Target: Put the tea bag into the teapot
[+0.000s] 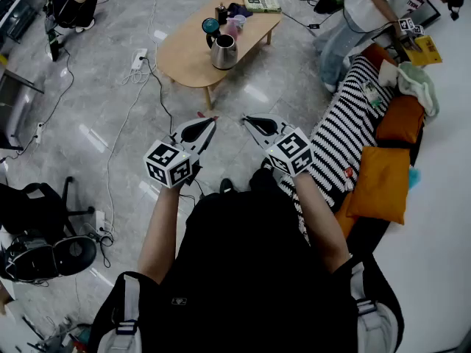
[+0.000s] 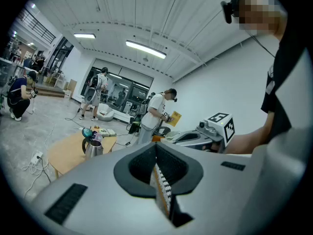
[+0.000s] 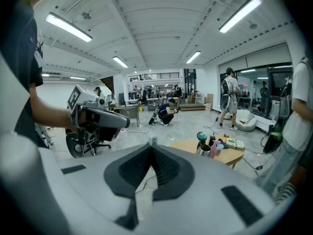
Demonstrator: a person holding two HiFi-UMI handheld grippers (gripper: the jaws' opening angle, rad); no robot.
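Note:
A steel teapot (image 1: 223, 51) stands lidless on the low wooden table (image 1: 184, 57), with a teal lid (image 1: 210, 26) just behind it. I cannot make out a tea bag at this distance. My left gripper (image 1: 210, 123) and right gripper (image 1: 249, 121) are held side by side at chest height, well short of the table, tips pointing toward it. Both are shut with nothing between the pads. The teapot (image 2: 93, 147) shows small at the left of the left gripper view, beyond the closed tips (image 2: 156, 145). In the right gripper view the teapot (image 3: 203, 150) sits right of the tips (image 3: 153, 143).
On the table also stand a pink cup (image 1: 234, 26), a dark bottle (image 1: 221, 13) and a book (image 1: 262, 4). A sofa with a striped blanket (image 1: 338, 134) and orange cushions (image 1: 381, 182) runs along the right. Cables and a power strip (image 1: 137, 59) lie on the floor. Another person (image 1: 368, 13) stands at the back right.

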